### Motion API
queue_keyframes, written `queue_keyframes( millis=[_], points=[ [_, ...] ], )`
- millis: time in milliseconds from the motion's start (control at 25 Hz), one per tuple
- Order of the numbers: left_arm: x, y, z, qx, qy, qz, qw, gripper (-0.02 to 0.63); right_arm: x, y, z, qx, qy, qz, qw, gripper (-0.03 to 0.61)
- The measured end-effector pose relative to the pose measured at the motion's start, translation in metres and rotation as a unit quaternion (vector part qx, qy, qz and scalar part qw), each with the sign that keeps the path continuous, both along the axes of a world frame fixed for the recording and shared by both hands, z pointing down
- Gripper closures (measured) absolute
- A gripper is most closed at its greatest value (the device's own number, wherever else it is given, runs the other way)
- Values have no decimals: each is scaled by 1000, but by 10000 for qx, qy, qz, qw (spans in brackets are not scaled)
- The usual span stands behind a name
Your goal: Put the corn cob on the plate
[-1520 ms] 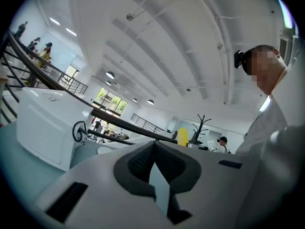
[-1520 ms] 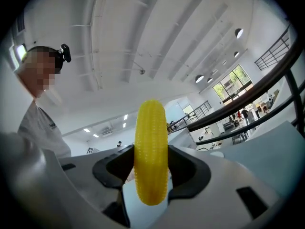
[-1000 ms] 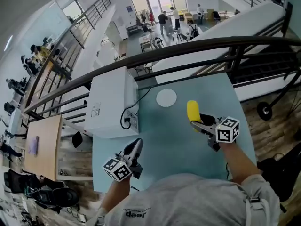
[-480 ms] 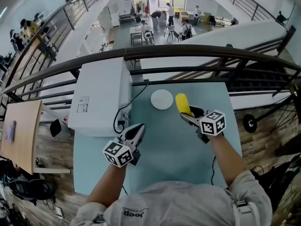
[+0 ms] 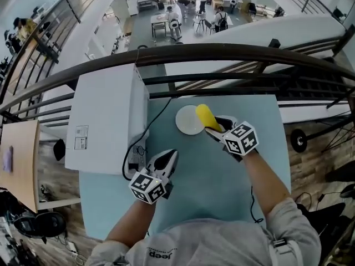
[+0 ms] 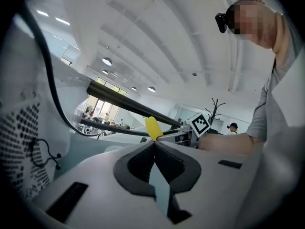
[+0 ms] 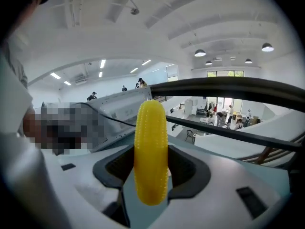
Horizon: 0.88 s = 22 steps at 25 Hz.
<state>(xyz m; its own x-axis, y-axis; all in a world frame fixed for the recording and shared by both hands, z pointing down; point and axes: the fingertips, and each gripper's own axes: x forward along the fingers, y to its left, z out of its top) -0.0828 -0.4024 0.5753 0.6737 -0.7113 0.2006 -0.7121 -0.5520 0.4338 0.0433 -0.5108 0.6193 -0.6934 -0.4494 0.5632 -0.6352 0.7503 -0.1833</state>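
**Yellow corn cob clamped in right gripper at the plate's edge**

Teal table [image 5: 222,187] fills the head view, with a big white box [image 5: 105,121] on its left side and a black cable [image 5: 158,115] running from it. A small round white plate [image 5: 186,123] sits near the far edge. The corn cob [image 5: 206,117] is in the right gripper [image 5: 216,129]. Both pads press its sides about mid-length, and it stands upright between them in the right gripper view, both ends clear of the pads. In the head view its far end overlaps the plate's right rim; contact can't be judged. Left gripper [image 5: 166,162] is near the box, well apart from the plate, tips together on nothing.
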Motion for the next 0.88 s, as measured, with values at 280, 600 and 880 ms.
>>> queue_keyframes(
  millis=[280, 600, 880],
  points=[
    [17, -33, 51, -60, -242, 10, 9997, 597, -17, -30, 54, 111, 798, -375, 9960, 350],
    [20, -61, 79, 61, -440, -5, 9990, 597, -42, -61, 83, 307, 1209, -787, 9891, 350],
    [12, -71, 97, 86, -560, -97, 9983, 597, -52, -77, 105, 219, 1572, -907, 9831, 350]
  ],
)
